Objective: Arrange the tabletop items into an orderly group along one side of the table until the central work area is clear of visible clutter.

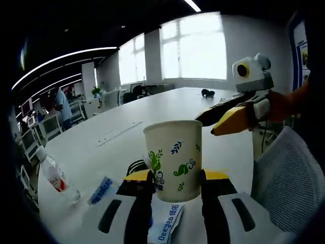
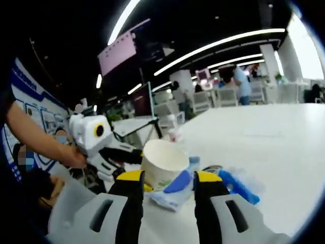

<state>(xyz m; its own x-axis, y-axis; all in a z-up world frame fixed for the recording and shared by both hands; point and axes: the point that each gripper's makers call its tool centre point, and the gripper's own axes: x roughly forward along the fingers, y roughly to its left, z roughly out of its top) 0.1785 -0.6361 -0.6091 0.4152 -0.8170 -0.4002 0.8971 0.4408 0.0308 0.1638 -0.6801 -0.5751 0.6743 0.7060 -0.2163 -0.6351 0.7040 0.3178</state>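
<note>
Right now the left gripper (image 1: 176, 177) pinches a paper cup (image 1: 173, 158) printed with green leaves, upright above the white table (image 1: 152, 114). Beneath it lie blue-and-white wipe packets (image 1: 166, 222); a water bottle (image 1: 56, 175) lies further left. Nearby, the right gripper (image 2: 168, 181) hangs spread apart.

Our left tool (image 1: 175, 178) has white jaws with black oval slots and yellow tips. Our right tool (image 2: 167, 185) is built the same: white shells, black inner faces, yellow tips. Its white body carries a yellow-ringed round fitting.
</note>
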